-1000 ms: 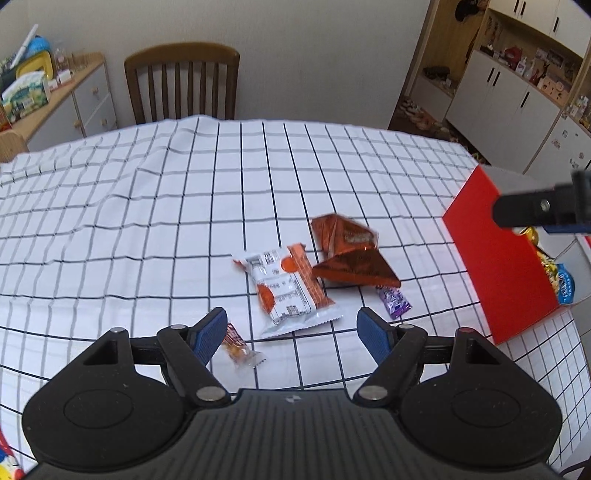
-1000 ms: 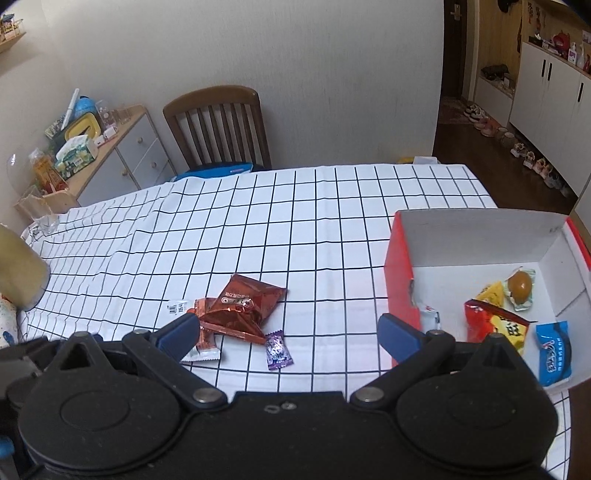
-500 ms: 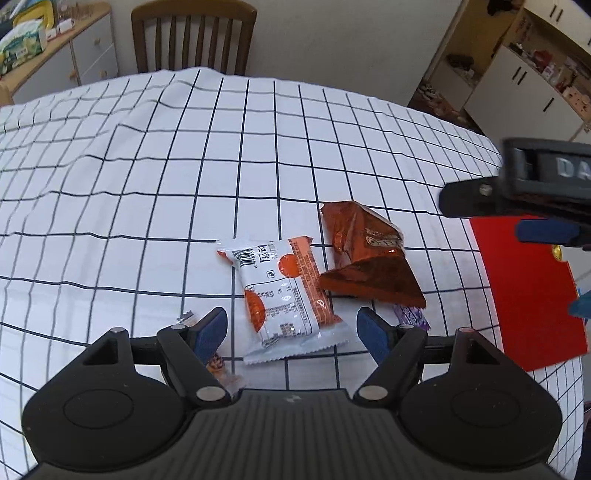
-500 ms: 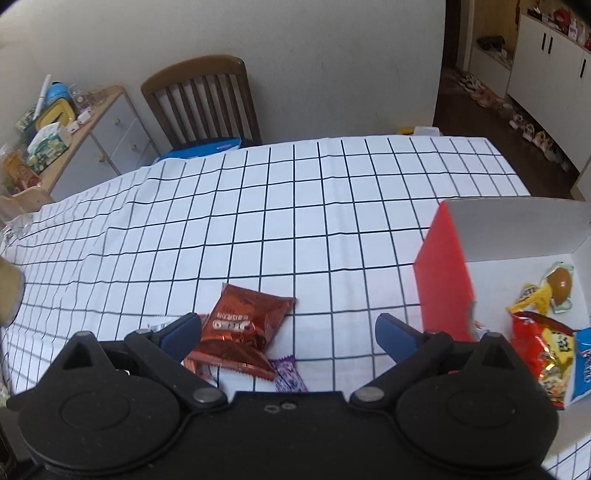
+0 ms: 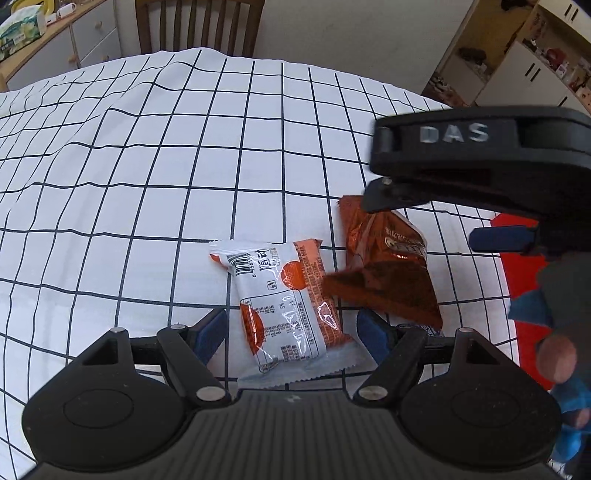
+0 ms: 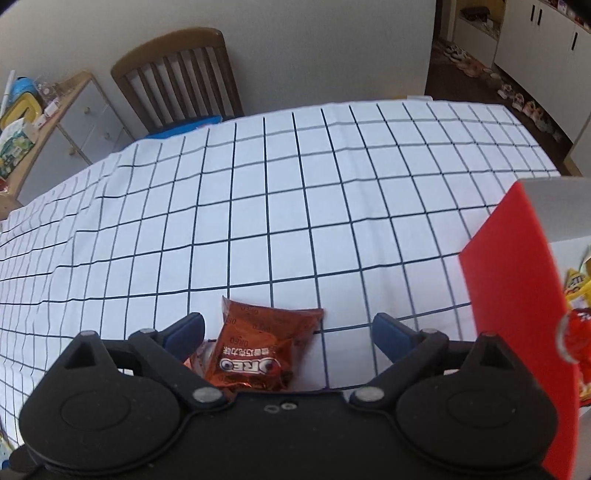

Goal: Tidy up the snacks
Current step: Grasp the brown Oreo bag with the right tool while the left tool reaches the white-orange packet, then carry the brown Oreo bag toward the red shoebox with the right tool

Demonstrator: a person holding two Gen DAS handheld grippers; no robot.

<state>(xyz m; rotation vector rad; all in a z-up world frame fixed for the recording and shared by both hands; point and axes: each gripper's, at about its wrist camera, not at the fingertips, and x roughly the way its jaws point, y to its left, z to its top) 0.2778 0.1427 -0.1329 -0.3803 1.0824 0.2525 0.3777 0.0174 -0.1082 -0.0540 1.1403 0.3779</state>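
Red box (image 6: 517, 295) right of the packs. Brown pack (image 6: 258, 347) between right gripper (image 6: 288, 328) jaws, wide, closing, no contact. White pack (image 5: 284, 310) beside it, between open left gripper (image 5: 291, 328) jaws. Centre pads before squeezing.

White tablecloth (image 6: 295, 206) w/ dark grid lines covers the table, rumpled into folds on the left side. Wooden chair (image 6: 177, 74) w/ slatted back at the far edge, pushed up to the table; something blue (image 6: 181, 127) lies on its seat, can't tell what. Left of chair: low cabinet (image 6: 77, 122) w/ grey drawers & wood top, cluttered w/ a tissue box (image 5: 20, 33) and other small bits, too small to tell. Plain pale wall (image 6: 314, 48) behind. Far right: white cupboards (image 6: 535, 33) w/ dark handles; shoes (image 6: 517, 99) lined up on the dark floor along them.
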